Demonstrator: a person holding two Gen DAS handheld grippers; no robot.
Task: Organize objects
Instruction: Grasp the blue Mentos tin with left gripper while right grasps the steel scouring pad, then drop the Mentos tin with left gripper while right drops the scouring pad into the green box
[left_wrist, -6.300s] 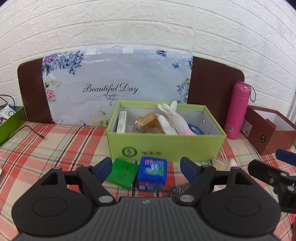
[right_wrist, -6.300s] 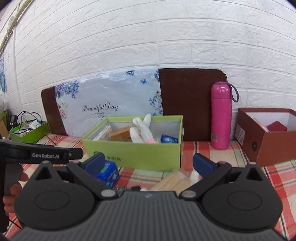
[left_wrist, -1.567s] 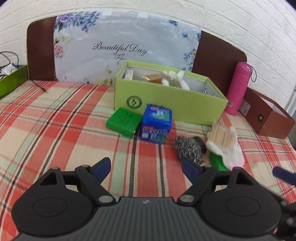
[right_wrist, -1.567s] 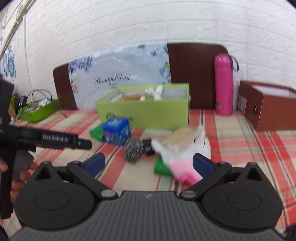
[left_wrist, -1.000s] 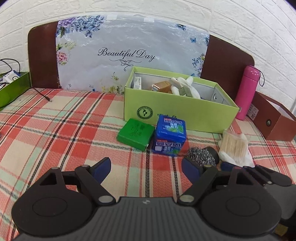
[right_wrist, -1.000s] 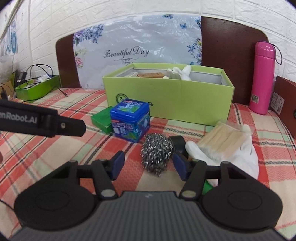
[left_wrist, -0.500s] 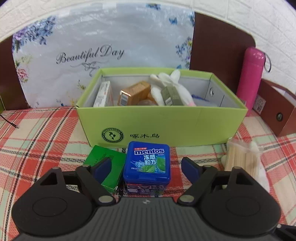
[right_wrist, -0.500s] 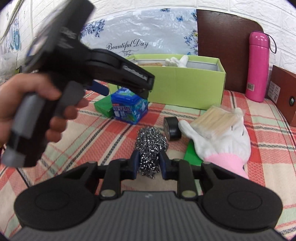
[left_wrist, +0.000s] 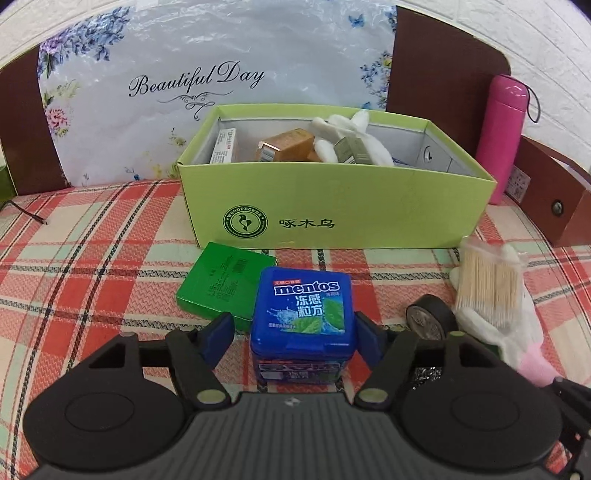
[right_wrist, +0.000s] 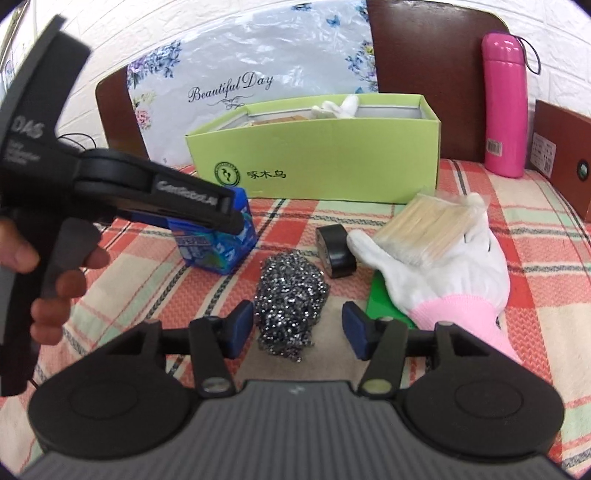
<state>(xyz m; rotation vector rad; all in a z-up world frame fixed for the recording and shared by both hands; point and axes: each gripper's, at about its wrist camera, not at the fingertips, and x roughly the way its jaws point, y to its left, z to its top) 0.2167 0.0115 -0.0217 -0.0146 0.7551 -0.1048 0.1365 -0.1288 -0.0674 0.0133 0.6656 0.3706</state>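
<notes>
Left gripper (left_wrist: 291, 334): jaws just closing, astride mints tin (left_wrist: 303, 314); right pad at the tin's side, left pad apart; no grip.
Right gripper (right_wrist: 297, 328): jaws just reopened, loose around scourer (right_wrist: 291, 291); left pad close, right pad apart.
Tin: stood on plaid cloth (left_wrist: 92, 258), before green box (left_wrist: 332, 206).
Beside scourer: tape roll (right_wrist: 334, 254), glove (right_wrist: 454, 273).
</notes>
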